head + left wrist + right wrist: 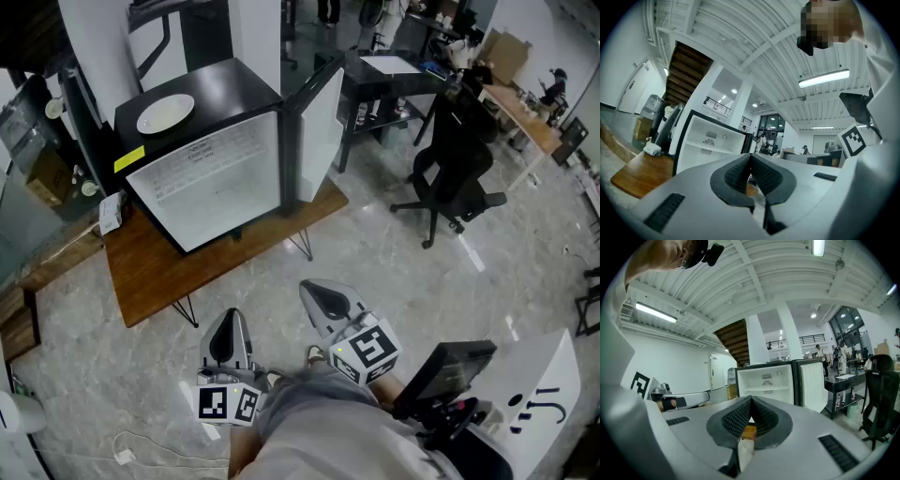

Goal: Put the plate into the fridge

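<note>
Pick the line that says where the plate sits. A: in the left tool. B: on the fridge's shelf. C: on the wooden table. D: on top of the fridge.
D: the plate lies on the black top of the fridge, whose door stands open.

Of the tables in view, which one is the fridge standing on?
The low wooden table with thin metal legs. The fridge sits on it, door open; the taller black desk stands behind, to its right.
</note>
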The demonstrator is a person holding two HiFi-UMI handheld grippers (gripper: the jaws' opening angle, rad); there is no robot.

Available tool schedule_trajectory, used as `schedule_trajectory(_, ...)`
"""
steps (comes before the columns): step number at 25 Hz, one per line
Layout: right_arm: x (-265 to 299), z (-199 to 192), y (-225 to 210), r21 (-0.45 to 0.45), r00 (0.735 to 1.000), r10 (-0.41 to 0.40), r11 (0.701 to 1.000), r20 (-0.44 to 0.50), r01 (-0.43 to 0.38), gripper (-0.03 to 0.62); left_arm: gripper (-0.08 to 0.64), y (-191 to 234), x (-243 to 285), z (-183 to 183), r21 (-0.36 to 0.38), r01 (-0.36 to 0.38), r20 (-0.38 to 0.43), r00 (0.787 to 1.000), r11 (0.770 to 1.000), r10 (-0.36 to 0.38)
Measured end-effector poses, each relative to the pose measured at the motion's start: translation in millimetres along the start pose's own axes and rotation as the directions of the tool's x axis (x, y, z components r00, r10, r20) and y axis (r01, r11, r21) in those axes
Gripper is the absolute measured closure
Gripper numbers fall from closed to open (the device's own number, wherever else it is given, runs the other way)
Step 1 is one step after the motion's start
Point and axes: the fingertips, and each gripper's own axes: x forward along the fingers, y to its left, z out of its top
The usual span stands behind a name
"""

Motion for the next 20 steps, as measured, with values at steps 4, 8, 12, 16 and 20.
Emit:
schedule_trajectory(4,6.8,-0.7,0.1,0.009,0.999,0.032,0.999,0.011,-0.032,0.577,0.541,2.6,2.4,0.8,0.014,-0.017,0.006,1.000,1.000,0.017)
schedule_trajectory(8,7.6,-1.2,-3.0,0.011,1.000,0.027,1.000,0.011,-0.027,0.577,0.541,2.0,6.3,-0.6,0.010,-0.005,0.005,1.000,1.000,0.005)
schedule_trajectory(12,15.2,-1.8,4.7,0.019,0.999,0.047,0.999,0.010,-0.047,0.577,0.541,8.2,3.2,3.2,0.022,-0.010,0.003,1.000,1.000,0.010)
schedule_trajectory(16,25.2,-0.8,14.3,0.013,0.994,0.108,0.994,0.012,-0.108,0.575,0.541,15.3,0.1,4.9,0.045,-0.038,0.003,0.999,0.998,0.038)
schedule_trajectory(20,40.0,-6.2,10.3,0.017,0.986,0.159,0.987,0.043,-0.160,0.575,0.541,21.9,9.2,1.1,0.074,-0.054,-0.001,0.999,0.996,0.054)
